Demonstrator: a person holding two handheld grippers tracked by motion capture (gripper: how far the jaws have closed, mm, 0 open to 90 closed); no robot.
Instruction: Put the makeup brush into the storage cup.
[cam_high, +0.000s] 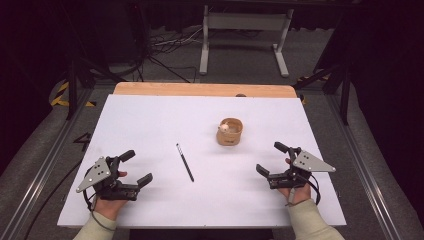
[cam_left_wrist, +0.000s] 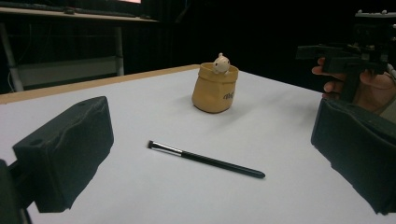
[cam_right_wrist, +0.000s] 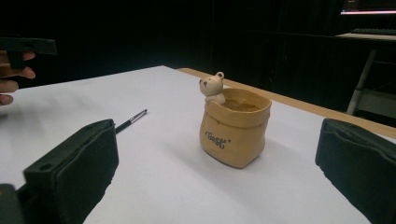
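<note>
A tan sack-shaped pot (cam_high: 230, 132) with a small bear figure on its rim stands upright right of the table's middle; it is also in the left gripper view (cam_left_wrist: 215, 88) and close up in the right gripper view (cam_right_wrist: 235, 127). A thin black brush (cam_high: 185, 162) lies flat left of the pot, its bristle end pointing away (cam_left_wrist: 205, 159) (cam_right_wrist: 131, 120). My left gripper (cam_high: 136, 167) rests near the front left corner, open and empty (cam_left_wrist: 205, 158). My right gripper (cam_high: 272, 158) rests at the front right, open and empty, jaws toward the pot (cam_right_wrist: 217, 172).
The white table top (cam_high: 150, 120) has a wooden strip (cam_high: 200, 89) along its far edge. Beyond it stand a grey metal frame (cam_high: 245, 25) and cables on the floor. Dark stands flank both sides.
</note>
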